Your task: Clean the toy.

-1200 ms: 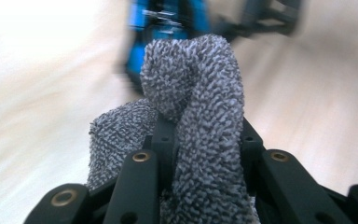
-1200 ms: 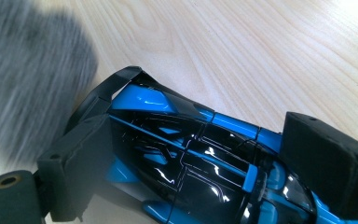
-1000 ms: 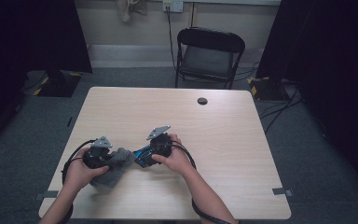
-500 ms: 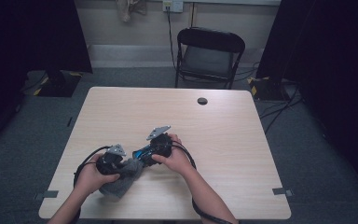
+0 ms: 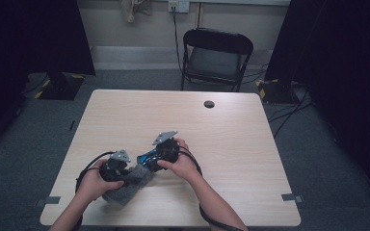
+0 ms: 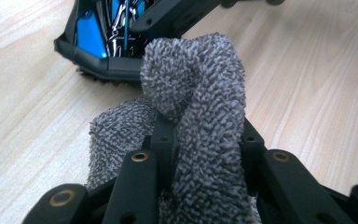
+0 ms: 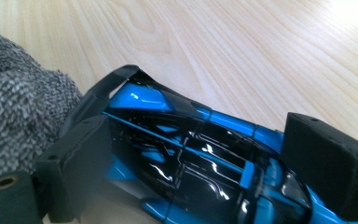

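A blue and black toy car (image 7: 168,140) lies on the wooden table (image 5: 231,144), and my right gripper (image 7: 200,163) is shut on its sides. In the high view the car (image 5: 145,158) pokes out left of the right gripper (image 5: 156,155). My left gripper (image 6: 205,144) is shut on a grey terry cloth (image 6: 200,107), whose folded tip stands up between the jaws right before the car's rear end (image 6: 98,42). Seen from above, the left gripper (image 5: 125,168) sits on the cloth (image 5: 127,185) near the table's front left. The cloth (image 7: 14,107) touches the car's tail.
A small black round cap (image 5: 209,104) sits in the tabletop toward the far edge. A black folding chair (image 5: 217,57) stands beyond the table. Cables trail from both grippers over the front of the table.
My left gripper has moved right with the grey cloth, bringing it up against the car's end. The right gripper and car have stayed nearly still.
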Demonstrator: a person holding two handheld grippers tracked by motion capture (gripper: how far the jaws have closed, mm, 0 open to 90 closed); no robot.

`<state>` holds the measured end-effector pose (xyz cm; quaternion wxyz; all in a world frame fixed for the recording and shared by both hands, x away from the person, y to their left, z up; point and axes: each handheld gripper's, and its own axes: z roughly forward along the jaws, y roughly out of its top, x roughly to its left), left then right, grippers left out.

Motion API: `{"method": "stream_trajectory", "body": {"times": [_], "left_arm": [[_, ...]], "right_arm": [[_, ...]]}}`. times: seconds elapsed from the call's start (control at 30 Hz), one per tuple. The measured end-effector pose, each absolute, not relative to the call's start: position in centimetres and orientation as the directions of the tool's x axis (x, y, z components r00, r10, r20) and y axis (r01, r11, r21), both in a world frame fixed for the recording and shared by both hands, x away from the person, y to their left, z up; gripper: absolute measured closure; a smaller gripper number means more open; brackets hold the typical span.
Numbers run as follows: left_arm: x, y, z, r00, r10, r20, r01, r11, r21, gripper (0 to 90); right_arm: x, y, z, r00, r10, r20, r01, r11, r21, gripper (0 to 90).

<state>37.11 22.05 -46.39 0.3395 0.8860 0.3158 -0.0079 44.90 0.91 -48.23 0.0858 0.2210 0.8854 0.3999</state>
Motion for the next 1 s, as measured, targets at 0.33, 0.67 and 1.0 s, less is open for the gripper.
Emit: {"method": "stream_trajectory", "body": {"times": [0.33,0.67,1.0], "left_arm": [[37.4,22.4,-46.4,0.797,0.562,-0.222,0.567,-0.567,0.598,67.9],[37.6,22.9,-46.1,0.788,0.577,-0.215,0.571,-0.554,0.606,67.6],[37.7,23.7,-45.9,0.776,0.593,-0.214,0.579,-0.536,0.615,67.6]], "right_arm": [[45.0,-1.7,-47.7,-0.833,0.552,0.042,0.403,0.554,0.729,10.2],[44.1,-2.5,-48.5,-0.844,0.536,0.006,0.377,0.586,0.718,10.3],[44.0,-2.7,-48.7,-0.85,0.527,-0.011,0.355,0.588,0.726,10.5]]}}
